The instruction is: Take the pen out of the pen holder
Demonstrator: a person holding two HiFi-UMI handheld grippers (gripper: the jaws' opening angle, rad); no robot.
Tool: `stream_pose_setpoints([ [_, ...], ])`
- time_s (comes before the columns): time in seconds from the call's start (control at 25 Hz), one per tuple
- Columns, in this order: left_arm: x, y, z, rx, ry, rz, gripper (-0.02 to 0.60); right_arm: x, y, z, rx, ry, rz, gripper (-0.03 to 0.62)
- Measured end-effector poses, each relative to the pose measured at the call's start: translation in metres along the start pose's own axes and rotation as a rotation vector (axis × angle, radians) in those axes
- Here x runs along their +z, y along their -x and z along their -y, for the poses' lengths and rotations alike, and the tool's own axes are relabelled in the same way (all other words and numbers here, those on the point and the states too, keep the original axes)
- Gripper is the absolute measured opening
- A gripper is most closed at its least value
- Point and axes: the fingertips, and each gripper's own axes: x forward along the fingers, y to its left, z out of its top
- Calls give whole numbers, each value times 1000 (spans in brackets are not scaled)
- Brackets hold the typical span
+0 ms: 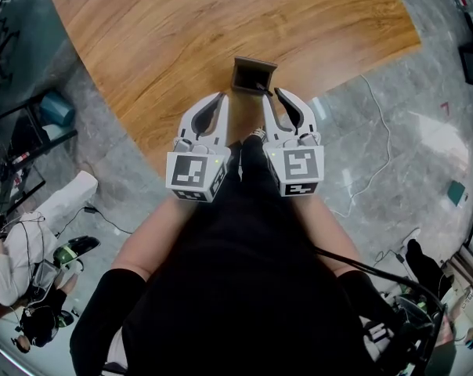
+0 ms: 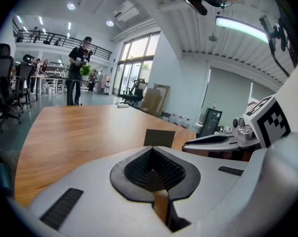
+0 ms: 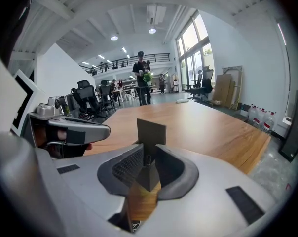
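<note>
A dark square pen holder [image 1: 252, 75] stands upright near the front edge of the wooden table [image 1: 182, 37]. Its inside is dark and I cannot make out a pen in it. My left gripper [image 1: 222, 97] is shut and empty, with its tips just short of the holder's left front corner. My right gripper [image 1: 278, 92] is shut too, with its tips by the holder's right front corner. The holder [image 2: 159, 138] shows just beyond the closed left gripper [image 2: 152, 152]. In the right gripper view it [image 3: 150, 131] rises right behind the closed right gripper [image 3: 148, 151].
The table's front edge [image 1: 154, 151] runs under both grippers, with grey stone floor [image 1: 393, 131] and a white cable [image 1: 377, 171] to the right. Office chairs [image 3: 90, 95] and people standing [image 2: 77, 70] are far behind the table. A seated person [image 1: 17, 265] is on the floor at lower left.
</note>
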Motion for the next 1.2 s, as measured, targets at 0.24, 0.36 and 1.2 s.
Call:
stream_pose_setpoints([
  [0.24, 35, 13, 13, -17, -27, 59, 6, 41, 34, -3, -32, 24, 82, 41],
  [0.36, 60, 22, 22, -22, -47, 101, 6, 67, 55, -7, -27, 49, 137, 40],
  [1.2, 135, 43, 45, -32, -116, 230, 6, 151, 95, -32, 9, 119, 312, 14],
])
